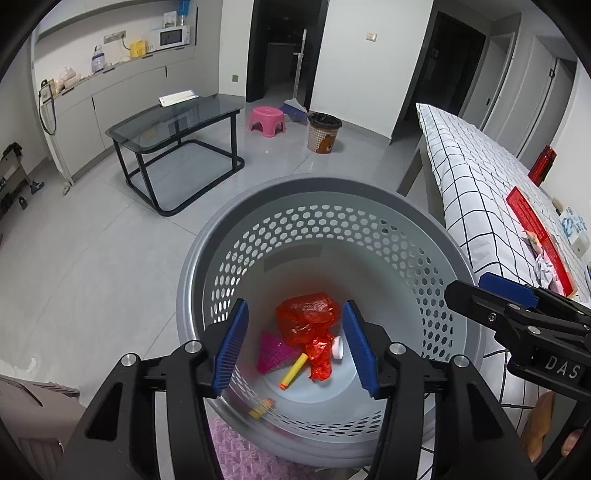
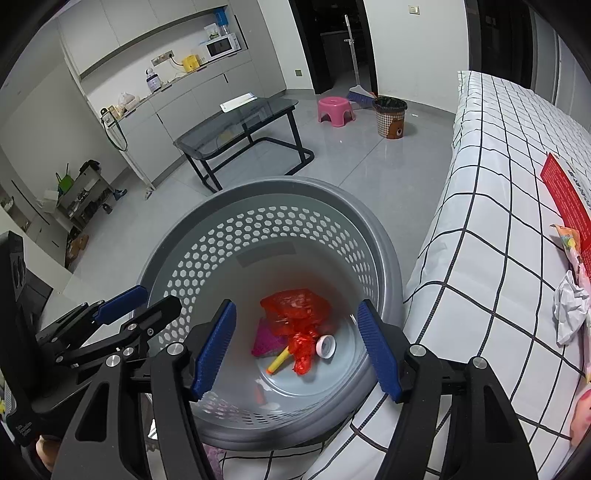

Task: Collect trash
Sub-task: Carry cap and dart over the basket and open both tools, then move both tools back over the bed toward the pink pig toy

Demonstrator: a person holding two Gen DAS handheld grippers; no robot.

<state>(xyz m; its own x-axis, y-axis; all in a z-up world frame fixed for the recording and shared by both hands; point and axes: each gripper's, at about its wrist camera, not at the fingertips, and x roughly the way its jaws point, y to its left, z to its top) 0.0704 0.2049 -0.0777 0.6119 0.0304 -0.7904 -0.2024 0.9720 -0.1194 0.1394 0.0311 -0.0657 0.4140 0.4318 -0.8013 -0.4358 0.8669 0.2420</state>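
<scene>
Left wrist view: my left gripper [image 1: 295, 347], jaws apart and empty, hangs over the grey basket [image 1: 207, 258]; red plastic bag [image 1: 308, 319] at 12 o'clock inside.

Right wrist view: my right gripper [image 2: 295, 347], likewise spread and empty; crumpled paper [image 2: 570, 310] on the bed [image 2: 480, 221], 3 o'clock.

a home studio flat: bed [image 2: 498, 184], kitchenette microwave [image 1: 171, 36], glass table [image 1: 177, 122], broom [image 1: 295, 103]

The basket [image 1: 325, 206] stands on the floor [image 1: 92, 258] against the bed's [image 1: 476, 177] near side edge. In its bottom lie a crumpled bag [image 1: 308, 321], a foam dart [image 1: 294, 370], a mesh piece [image 1: 271, 350] and a cap [image 1: 337, 347], all bunched together. Beyond it stand a glass desk [image 1: 177, 122], a stool [image 1: 266, 117] and a bin [image 1: 324, 132] near the far wall.
</scene>
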